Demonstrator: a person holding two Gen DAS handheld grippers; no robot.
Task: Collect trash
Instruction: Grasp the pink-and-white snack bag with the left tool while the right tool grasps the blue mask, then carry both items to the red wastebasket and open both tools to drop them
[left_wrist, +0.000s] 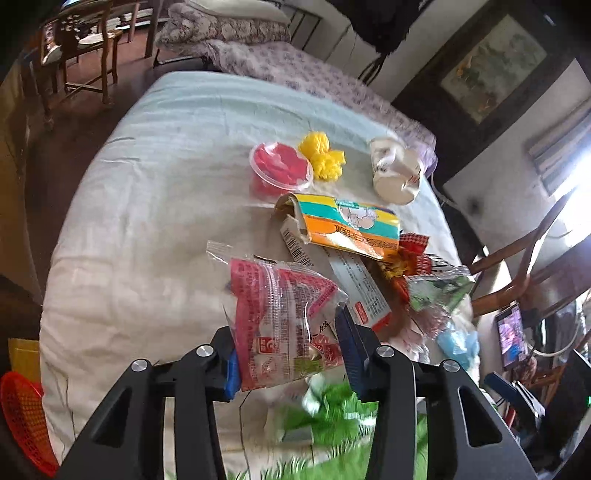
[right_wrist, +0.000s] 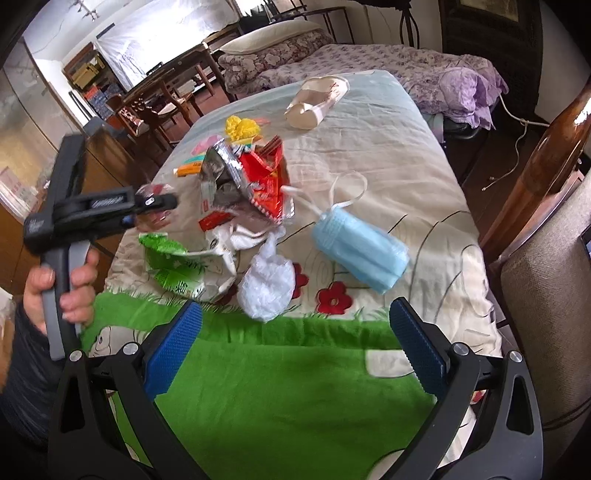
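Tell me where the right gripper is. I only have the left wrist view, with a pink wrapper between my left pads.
Observer: The right gripper hangs open over the green part of the blanket, with nothing between its pads.
Operator: What is the blurred blue thing at my right edge?
Observer: A blue face mask with white loops, lying on the blanket ahead of the right pad.
Operator: Is anything nearer to that gripper?
Observer: Yes, crumpled white plastic lies just ahead of its left pad, with a green wrapper further left.
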